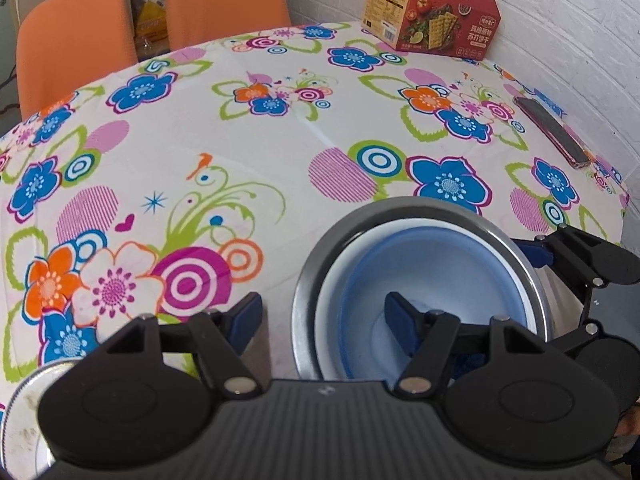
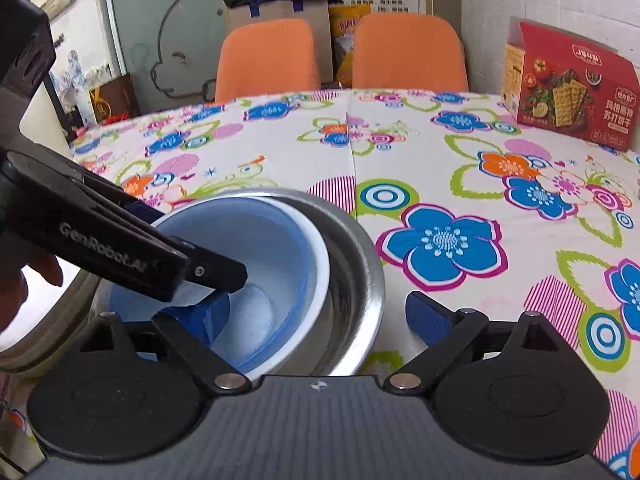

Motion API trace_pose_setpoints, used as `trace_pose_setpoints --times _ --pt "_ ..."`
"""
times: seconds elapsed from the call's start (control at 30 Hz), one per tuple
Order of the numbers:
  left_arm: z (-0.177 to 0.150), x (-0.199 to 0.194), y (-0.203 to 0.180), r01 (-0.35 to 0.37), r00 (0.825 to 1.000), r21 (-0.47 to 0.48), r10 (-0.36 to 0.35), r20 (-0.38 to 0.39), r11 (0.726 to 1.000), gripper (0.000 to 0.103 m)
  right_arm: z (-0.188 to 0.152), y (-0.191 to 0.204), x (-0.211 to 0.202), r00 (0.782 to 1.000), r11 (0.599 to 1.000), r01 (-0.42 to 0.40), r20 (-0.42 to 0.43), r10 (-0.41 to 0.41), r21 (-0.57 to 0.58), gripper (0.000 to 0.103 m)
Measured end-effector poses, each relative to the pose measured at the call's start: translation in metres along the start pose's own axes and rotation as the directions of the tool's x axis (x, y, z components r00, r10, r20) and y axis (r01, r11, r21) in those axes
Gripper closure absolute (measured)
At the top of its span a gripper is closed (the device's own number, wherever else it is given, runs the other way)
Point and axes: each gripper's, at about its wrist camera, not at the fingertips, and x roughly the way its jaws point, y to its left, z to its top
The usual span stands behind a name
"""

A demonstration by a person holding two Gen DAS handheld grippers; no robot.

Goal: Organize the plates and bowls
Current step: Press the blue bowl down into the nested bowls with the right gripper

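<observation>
A steel bowl (image 1: 400, 208) stands on the flowered tablecloth with a white bowl (image 1: 332, 312) nested in it and a light blue bowl (image 1: 432, 264) inside that. My left gripper (image 1: 324, 318) is open and straddles the stack's left wall, one finger inside the blue bowl, the other outside the steel one. In the right wrist view my right gripper (image 2: 314, 318) is open across the right wall of the steel bowl (image 2: 360, 280), its left finger inside the blue bowl (image 2: 256, 248). Nothing is pinched.
A plate rim (image 1: 20, 404) shows at the lower left, also the plate rim (image 2: 60, 344) beside a hand. A red cracker box (image 1: 430, 16) and a phone (image 1: 552, 132) lie near the white brick wall. Two orange chairs (image 2: 340, 56) stand behind the table.
</observation>
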Motion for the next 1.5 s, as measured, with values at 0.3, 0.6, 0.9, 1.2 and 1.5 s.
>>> trace_pose_setpoints --times 0.3,0.6,0.9,1.2,1.5 --pt "-0.006 -0.001 -0.005 -0.015 1.0 -0.011 0.015 0.022 1.0 0.035 -0.009 -0.001 -0.003 0.996 0.998 -0.068 0.059 0.068 -0.003 0.022" --pt "0.001 -0.001 -0.014 -0.012 1.0 -0.102 0.011 -0.014 0.995 0.054 -0.005 0.009 -0.014 0.992 0.991 -0.109 0.077 0.103 0.074 0.025" --pt "0.042 -0.056 -0.026 -0.01 0.995 -0.084 0.018 0.095 0.996 0.054 0.042 0.015 -0.052 0.983 0.998 -0.055 0.179 0.048 0.035 0.021" --pt "0.01 -0.143 0.031 -0.188 0.967 -0.19 0.216 0.136 0.964 0.052 0.072 0.09 -0.049 0.941 0.963 -0.257 0.208 0.268 -0.079 0.021" --pt "-0.07 -0.142 0.095 -0.245 0.963 -0.336 0.269 0.027 0.909 0.052 0.044 0.15 -0.01 0.923 0.918 -0.381 0.02 0.385 -0.109 0.021"
